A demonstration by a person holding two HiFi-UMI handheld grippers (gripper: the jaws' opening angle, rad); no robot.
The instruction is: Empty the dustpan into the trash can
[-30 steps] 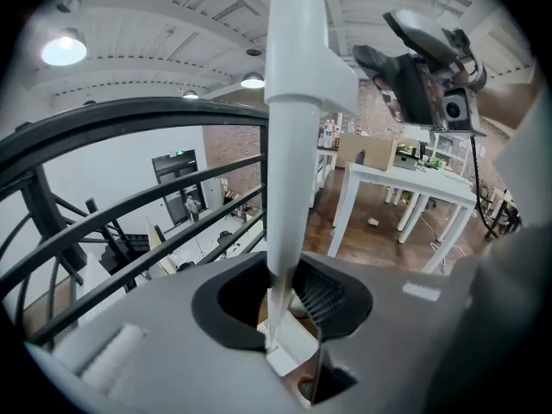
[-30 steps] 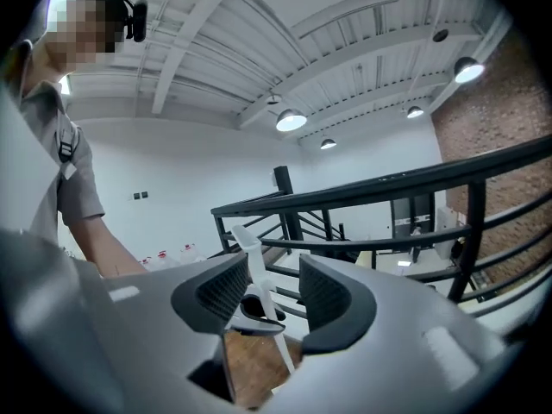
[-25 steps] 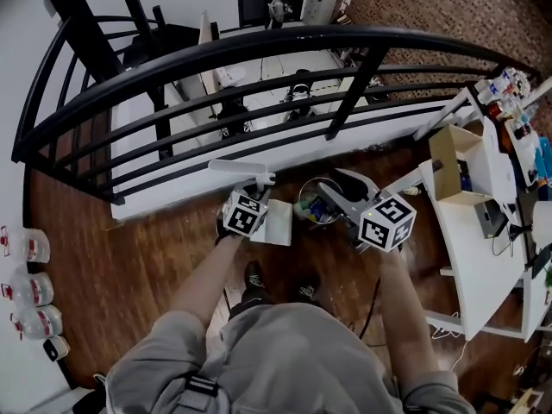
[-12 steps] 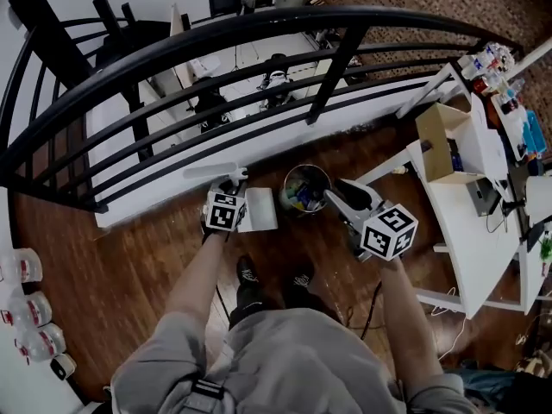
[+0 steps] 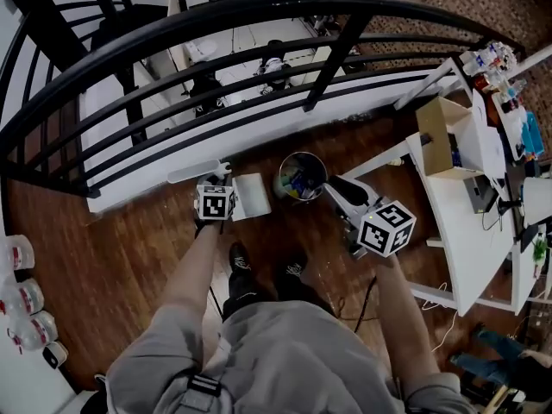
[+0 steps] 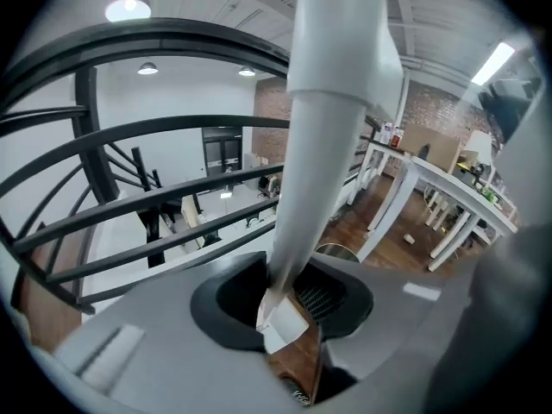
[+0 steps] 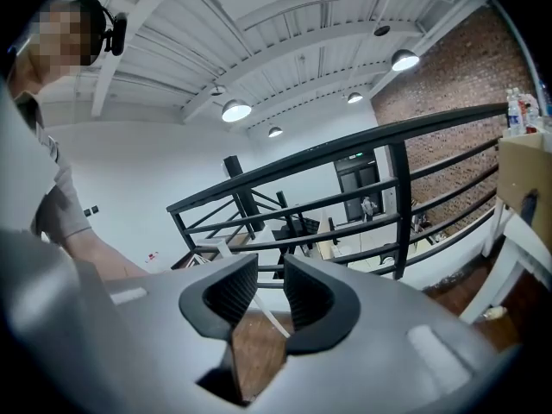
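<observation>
**Left tool [image 5: 217, 182] pinches the dustpan [image 5: 252, 197] beside the can [image 5: 303, 153]**

In the head view the person's shoes [image 5: 237, 261] stand on the wood floor [image 5: 129, 248] near the bottom. From the shoes, the left tool is at 11 o'clock. Its jaws are clamped on the dustpan's white handle [image 6: 323, 145]. The left gripper view shows that tube rising from between the dark pads [image 6: 332, 293]. From the tool, the handle's free end points to 9 o'clock and the flat white pan lies at 3 o'clock.

The pan is at the can's 9 o'clock, just beside it, with a sliver of floor showing between them. I cannot tell whether the pan rests on the floor.

The can stands at 12 o'clock from the shoes. It is round and open-topped and holds mixed rubbish.

The right tool [image 5: 335, 186] is at 2 o'clock from the shoes, and its tips come near the can's 4 o'clock edge. Its jaws have just been closing. The right gripper view shows a narrow gap between them [image 7: 269, 293] with nothing in it, only floor beyond.

At 3 o'clock a white tabletop [image 5: 470, 253] carries a cardboard box [image 5: 440, 136]. At 8 o'clock, bottles [image 5: 21, 296] line the wall.

Farthest out, a black railing [image 5: 259, 24] curves across 12 o'clock.
</observation>
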